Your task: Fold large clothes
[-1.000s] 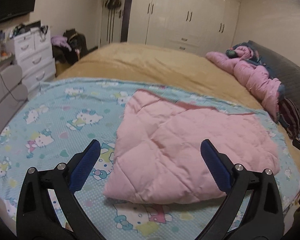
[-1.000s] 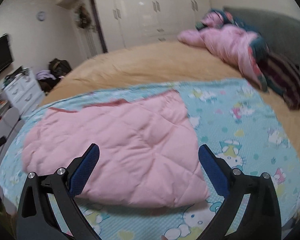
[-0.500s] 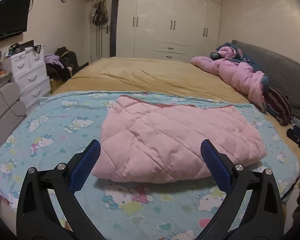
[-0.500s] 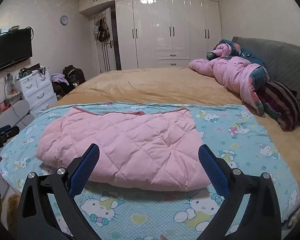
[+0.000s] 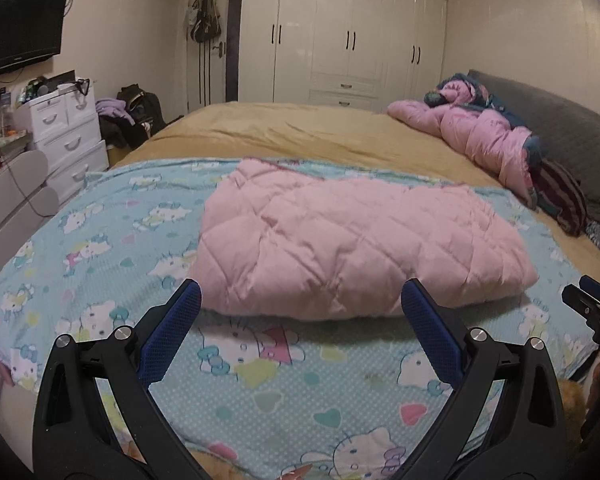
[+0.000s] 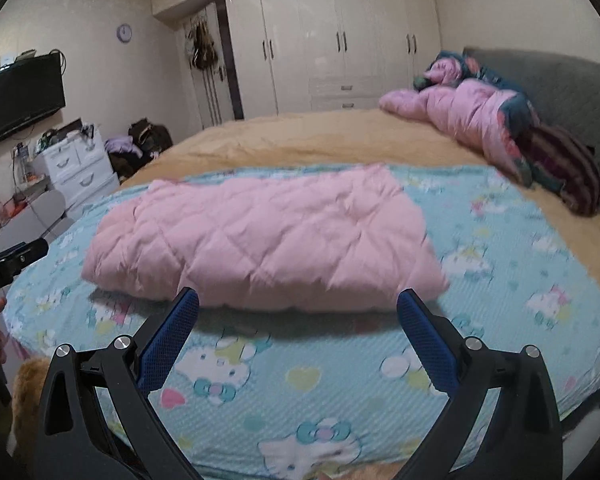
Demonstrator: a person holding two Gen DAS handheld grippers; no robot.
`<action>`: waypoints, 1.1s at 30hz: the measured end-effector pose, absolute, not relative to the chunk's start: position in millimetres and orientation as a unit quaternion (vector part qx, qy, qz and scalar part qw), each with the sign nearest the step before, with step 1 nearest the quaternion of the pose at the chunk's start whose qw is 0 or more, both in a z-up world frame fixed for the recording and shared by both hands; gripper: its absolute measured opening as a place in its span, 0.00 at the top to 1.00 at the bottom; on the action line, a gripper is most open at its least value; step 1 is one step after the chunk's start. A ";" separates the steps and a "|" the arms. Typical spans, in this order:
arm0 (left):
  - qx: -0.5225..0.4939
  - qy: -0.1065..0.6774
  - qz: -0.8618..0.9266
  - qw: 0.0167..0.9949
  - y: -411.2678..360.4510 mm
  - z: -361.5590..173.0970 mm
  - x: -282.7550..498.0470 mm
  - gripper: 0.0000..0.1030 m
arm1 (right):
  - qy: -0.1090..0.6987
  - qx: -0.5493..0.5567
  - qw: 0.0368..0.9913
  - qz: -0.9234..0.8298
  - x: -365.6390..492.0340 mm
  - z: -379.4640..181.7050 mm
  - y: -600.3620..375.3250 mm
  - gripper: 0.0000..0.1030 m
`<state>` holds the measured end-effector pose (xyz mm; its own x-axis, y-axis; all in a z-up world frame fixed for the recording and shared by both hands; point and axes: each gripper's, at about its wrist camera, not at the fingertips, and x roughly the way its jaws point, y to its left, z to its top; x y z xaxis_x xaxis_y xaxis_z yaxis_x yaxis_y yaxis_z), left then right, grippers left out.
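A pink quilted garment (image 5: pixel 352 240) lies folded into a thick rectangle on a blue cartoon-cat sheet (image 5: pixel 112 240); it also shows in the right wrist view (image 6: pixel 260 240). My left gripper (image 5: pixel 300 320) is open and empty, held back from the garment's near edge over the sheet. My right gripper (image 6: pixel 298 320) is open and empty, also short of the near edge. The right gripper shows at the right edge of the left wrist view (image 5: pixel 592 308). The left gripper shows at the left edge of the right wrist view (image 6: pixel 12 260).
The sheet covers the near end of a bed with a tan cover (image 5: pixel 300 132). A pile of pink and dark clothes (image 5: pixel 492 140) lies by the grey headboard (image 5: pixel 572 136). White drawers (image 5: pixel 68 136) and a wall TV (image 5: pixel 20 44) stand left, wardrobes (image 5: pixel 348 40) behind.
Both grippers have pulled back and lowered from above the folded garment toward the bed's near edge. The garment has stayed put. Both grippers stayed open.
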<state>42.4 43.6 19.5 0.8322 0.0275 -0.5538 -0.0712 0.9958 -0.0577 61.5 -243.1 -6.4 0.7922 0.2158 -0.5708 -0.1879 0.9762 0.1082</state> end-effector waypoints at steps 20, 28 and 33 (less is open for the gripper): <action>-0.046 0.326 0.022 0.944 37.3 -2.7 41.3 0.09 | 0.306 0.019 0.945 0.112 57.4 -11.0 -232.8 0.04; -0.045 0.327 0.023 0.944 36.8 -2.0 41.1 0.09 | 0.310 0.019 0.944 0.113 57.7 -12.1 -232.1 0.04; -0.046 0.326 0.024 0.944 36.8 -2.0 41.5 0.09 | 0.310 0.020 0.944 0.113 58.1 -12.0 -231.7 0.04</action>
<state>41.5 36.8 -2.0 0.7857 0.0153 -0.6184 -0.0751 0.9946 -0.0709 58.1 -231.7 -12.0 0.7827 0.2248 -0.5804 -0.2002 0.9739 0.1071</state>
